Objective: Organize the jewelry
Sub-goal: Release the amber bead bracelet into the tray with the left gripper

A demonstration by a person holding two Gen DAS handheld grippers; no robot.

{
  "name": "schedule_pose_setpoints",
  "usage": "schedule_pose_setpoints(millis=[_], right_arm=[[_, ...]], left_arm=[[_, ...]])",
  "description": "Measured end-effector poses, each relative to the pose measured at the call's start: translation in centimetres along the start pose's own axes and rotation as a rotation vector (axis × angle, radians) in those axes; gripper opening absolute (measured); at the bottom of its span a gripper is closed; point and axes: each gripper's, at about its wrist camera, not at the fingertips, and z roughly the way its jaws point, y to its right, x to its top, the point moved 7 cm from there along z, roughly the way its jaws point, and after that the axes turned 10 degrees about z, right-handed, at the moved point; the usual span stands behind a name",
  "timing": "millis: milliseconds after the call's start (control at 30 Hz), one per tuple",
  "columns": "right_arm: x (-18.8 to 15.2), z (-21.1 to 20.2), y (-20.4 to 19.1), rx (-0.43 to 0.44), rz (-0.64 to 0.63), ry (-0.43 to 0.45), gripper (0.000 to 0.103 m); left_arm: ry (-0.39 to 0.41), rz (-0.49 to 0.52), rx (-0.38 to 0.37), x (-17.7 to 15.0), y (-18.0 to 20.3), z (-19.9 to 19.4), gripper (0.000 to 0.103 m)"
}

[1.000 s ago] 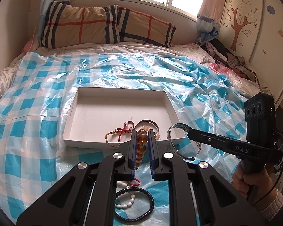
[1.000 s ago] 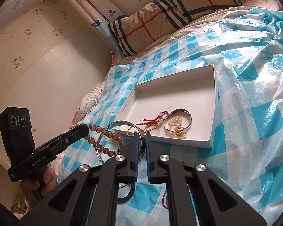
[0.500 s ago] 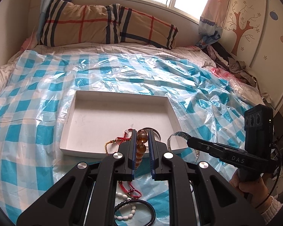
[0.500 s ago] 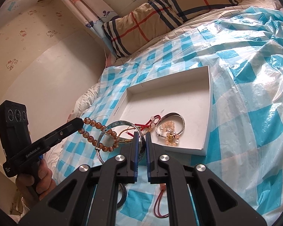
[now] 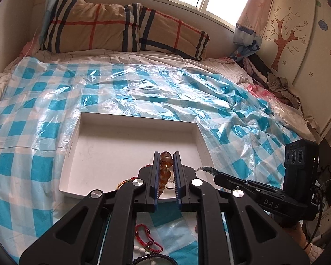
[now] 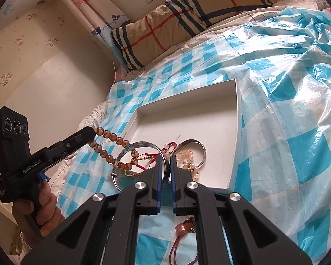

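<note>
Stock of jewelry, part sorted.

In the tray, on the bed: three pieces. One red cord bracelet, one open silver bangle, one pale bead bracelet.

In transit, two pieces. Left gripper: jaws were narrow, clamped on one amber bead bracelet, which hung over the tray's near edge. Right gripper: jaws were nearly closed, pinching one patterned bangle by its rim, also at the near edge of the tray.

Loose on the plastic sheet short of the tray: one red bead string, one white bead string, one dark ring bracelet, one pink-stone cord. At least four; the grippers hid part of that area.

Judged about a third done: three placed, two about to be set down, four or more left.
</note>
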Motion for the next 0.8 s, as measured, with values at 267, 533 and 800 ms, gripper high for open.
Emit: schedule_pose_setpoints(millis=[267,533,800], right_arm=[[1.8,2.3,2.1,-0.092,0.015,0.029,0.019],[0.7,0.4,1.9,-0.091,-0.014,0.016,0.022],[-2.7,-0.7,2.4,-0.115,-0.034,-0.063,0.029]], left_arm=[[-0.043,-0.051,0.049,-0.3,-1.8,2.9,0.011],[-0.076,-0.043,0.079,-2.2,-2.8,1.8,0.011],[-0.175,-0.024,0.085,-7.0,-2.9,1.1,0.018]])
